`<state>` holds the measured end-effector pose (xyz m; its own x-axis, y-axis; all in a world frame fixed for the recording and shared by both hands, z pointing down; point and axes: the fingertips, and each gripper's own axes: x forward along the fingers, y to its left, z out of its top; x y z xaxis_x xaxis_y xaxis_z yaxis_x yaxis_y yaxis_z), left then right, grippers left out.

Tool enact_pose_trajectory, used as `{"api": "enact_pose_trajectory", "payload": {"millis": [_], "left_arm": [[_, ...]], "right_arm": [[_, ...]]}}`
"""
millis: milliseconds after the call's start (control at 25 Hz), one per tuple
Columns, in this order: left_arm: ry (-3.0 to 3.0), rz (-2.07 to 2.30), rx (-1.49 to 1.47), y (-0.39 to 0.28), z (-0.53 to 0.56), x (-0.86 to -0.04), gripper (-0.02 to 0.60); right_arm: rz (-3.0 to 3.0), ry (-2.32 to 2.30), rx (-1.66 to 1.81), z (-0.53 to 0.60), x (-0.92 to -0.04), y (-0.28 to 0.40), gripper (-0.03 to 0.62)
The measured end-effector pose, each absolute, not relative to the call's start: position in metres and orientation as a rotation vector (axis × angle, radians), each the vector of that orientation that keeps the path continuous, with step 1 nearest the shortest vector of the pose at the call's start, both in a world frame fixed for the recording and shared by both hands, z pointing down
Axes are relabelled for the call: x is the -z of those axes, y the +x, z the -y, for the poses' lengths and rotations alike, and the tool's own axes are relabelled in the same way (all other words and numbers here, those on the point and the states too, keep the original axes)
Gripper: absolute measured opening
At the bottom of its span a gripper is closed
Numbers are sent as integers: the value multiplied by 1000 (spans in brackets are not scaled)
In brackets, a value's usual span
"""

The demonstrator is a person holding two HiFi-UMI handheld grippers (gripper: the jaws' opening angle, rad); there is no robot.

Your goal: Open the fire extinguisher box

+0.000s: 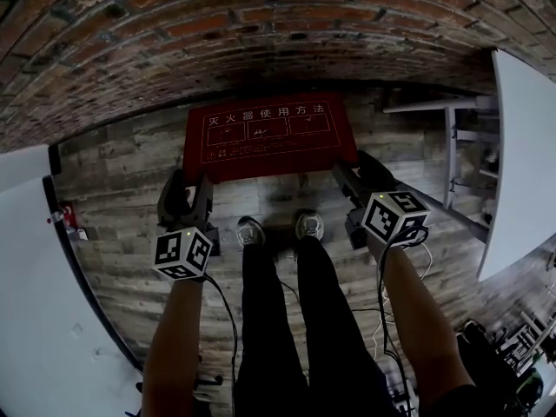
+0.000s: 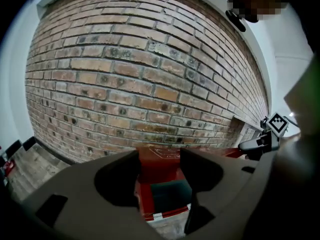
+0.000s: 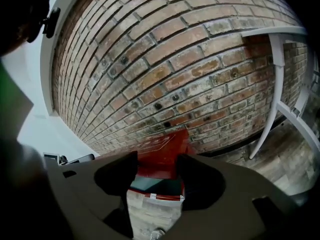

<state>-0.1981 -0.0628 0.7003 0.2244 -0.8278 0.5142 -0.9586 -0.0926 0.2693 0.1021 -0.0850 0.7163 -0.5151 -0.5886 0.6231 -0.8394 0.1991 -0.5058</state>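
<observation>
Shows brick wall (image 1: 261,24) with red fire extinguisher box (image 1: 269,150) at its foot on the floor (image 1: 113,233), long axis left to right.
Lies straight ahead of left gripper (image 1: 191,196) and right gripper (image 1: 358,174), one by each front corner, equally near, jaws apart on nothing; white writing (image 1: 265,111) on top: 灭火器使用方法.

black trousers (image 1: 300,320), grey sneakers (image 1: 250,230)

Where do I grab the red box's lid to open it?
Take the lid by its front edge, near both corners, coming from the front. It lies flat on top, and the fire extinguisher box has its back to the brick wall, so the hinge is probably behind.
</observation>
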Motion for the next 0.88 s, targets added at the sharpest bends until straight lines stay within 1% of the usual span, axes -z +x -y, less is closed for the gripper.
{"api": "enact_pose_trajectory", "payload": {"millis": [280, 640, 880], "left_arm": [[2035, 1682, -276, -202, 108, -655, 281], [2068, 1673, -300, -205, 163, -633, 281], [2133, 1646, -357, -200, 200, -630, 281]], "right_arm": [[2273, 1312, -1171, 117, -679, 102, 268], [2295, 1325, -1200, 175, -652, 100, 268], [2335, 1304, -1171, 212, -658, 95, 267]]}}
